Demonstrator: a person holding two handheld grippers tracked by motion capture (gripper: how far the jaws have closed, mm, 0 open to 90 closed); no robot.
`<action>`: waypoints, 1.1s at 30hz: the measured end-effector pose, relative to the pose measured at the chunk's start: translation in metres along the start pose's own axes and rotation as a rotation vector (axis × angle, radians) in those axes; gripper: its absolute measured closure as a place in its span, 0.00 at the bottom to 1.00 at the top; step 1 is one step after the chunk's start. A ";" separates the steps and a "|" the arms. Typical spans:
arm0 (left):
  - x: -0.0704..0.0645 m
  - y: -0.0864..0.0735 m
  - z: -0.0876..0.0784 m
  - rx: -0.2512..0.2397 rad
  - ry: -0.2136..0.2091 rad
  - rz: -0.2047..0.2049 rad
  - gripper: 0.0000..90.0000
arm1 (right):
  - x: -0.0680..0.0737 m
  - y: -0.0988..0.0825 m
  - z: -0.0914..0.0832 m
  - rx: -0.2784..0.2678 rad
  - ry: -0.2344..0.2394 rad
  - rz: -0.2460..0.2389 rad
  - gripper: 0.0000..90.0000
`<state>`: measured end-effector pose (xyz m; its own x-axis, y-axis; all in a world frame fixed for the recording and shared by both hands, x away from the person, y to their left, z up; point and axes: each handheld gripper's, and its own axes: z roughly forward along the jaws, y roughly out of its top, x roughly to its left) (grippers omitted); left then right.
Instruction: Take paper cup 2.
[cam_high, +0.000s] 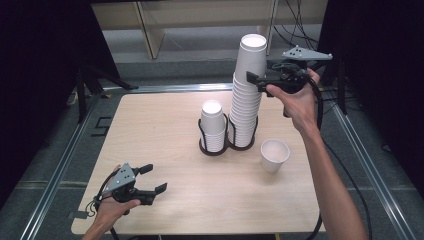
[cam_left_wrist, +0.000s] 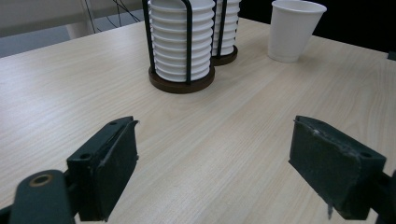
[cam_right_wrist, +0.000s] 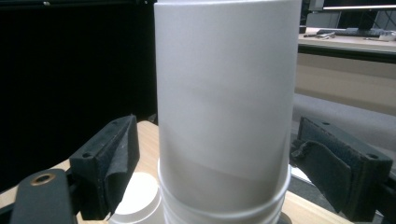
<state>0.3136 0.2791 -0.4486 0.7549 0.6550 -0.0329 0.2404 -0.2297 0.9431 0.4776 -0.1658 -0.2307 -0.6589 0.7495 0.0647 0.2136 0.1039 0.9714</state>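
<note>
Reaching high with our right gripper (cam_high: 252, 80), we had its two pads standing on either side of the top cup (cam_high: 251, 55) on the taller stack (cam_high: 246, 112). In the right gripper view the cup (cam_right_wrist: 226, 93) sat between the pads with a clear gap on both sides, so the jaws were open and held nothing yet. This tall stack stood in the right ring of a dark wire holder (cam_high: 220, 142) near the middle of the bench (cam_high: 150, 150). A shorter stack (cam_high: 213, 125) filled the left ring. One loose cup (cam_high: 274, 155) stood upright on the bench, just to the right of the holder.

Our left gripper (cam_high: 152, 180) rested near the front left corner of the bench, well apart from the cups. Its jaws were partly open and empty.

We judged the top cup to be very light, thin-walled paper, easy to crush and smooth enough to slip. It was nested in the cup below and might drag that one up with it. A gentle squeeze on the side wall, above the rim of the cup beneath, looked like the best hold.
</note>
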 end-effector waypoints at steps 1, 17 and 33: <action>0.000 0.000 0.000 0.001 0.000 0.000 0.17 | 0.000 0.001 0.002 -0.002 0.001 -0.008 0.17; 0.000 0.000 0.000 0.006 0.003 -0.001 0.17 | -0.006 0.006 0.020 -0.001 0.004 0.015 0.16; 0.000 0.000 0.000 0.001 -0.003 -0.004 0.17 | -0.006 0.012 0.034 0.000 -0.006 -0.003 0.14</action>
<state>0.3141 0.2790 -0.4489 0.7561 0.6534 -0.0374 0.2438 -0.2282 0.9426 0.5085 -0.1468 -0.2275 -0.6554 0.7528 0.0608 0.2116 0.1058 0.9716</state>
